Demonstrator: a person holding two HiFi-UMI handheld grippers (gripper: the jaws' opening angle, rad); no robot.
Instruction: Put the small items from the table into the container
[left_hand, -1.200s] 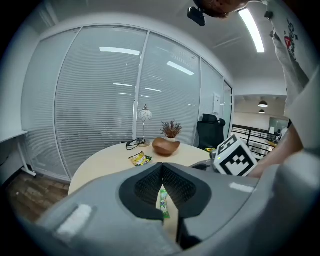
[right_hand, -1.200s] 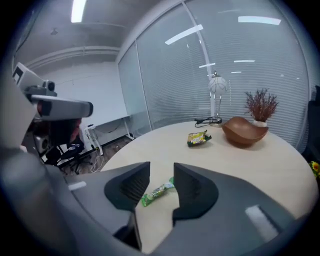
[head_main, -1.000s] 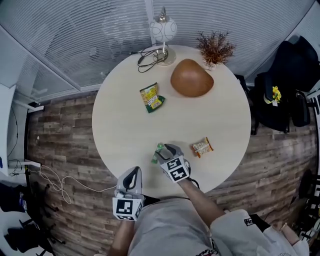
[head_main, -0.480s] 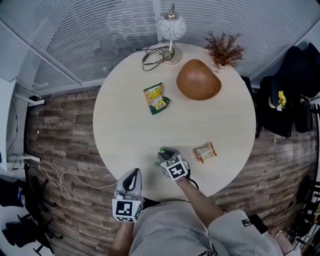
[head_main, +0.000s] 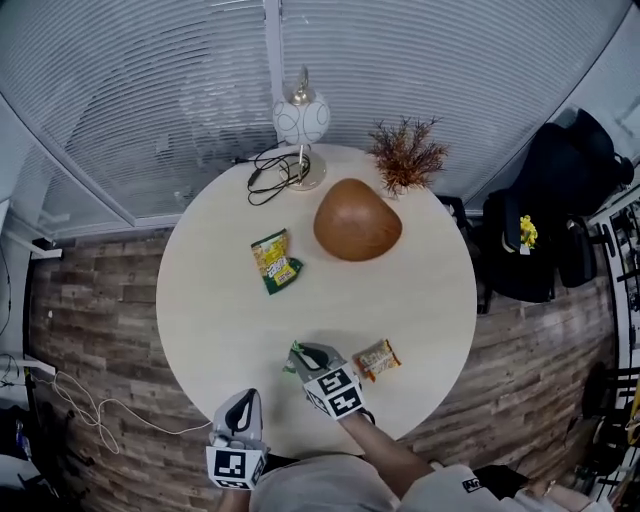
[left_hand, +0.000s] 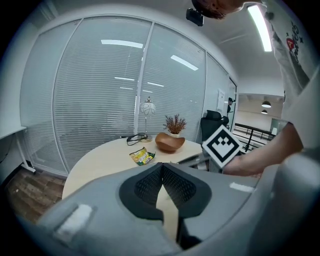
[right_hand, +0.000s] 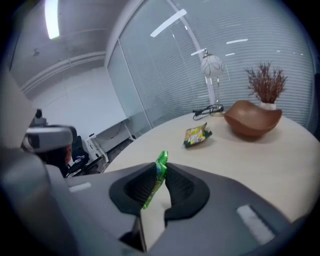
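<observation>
Right gripper (right_hand: 160, 172): jaws closing, pads pinching a thin green packet (right_hand: 161, 161) that stands on edge between them, top corner poking out past the tips. It sits over the near part of the round table (head_main: 220, 300), just left of an orange snack packet (head_main: 377, 359) lying flat. Left gripper (left_hand: 161, 166): jaws pressed together, nothing between them, at the near left edge of the table. Brown bowl (head_main: 358, 220) on the far side, well apart from both grippers; no items can be made out in it. Yellow-green packet (head_main: 275, 261) lies left of the bowl. Lamp (head_main: 301, 120), black cable (head_main: 268, 172) and dried plant (head_main: 405, 155) along the far edge.
</observation>
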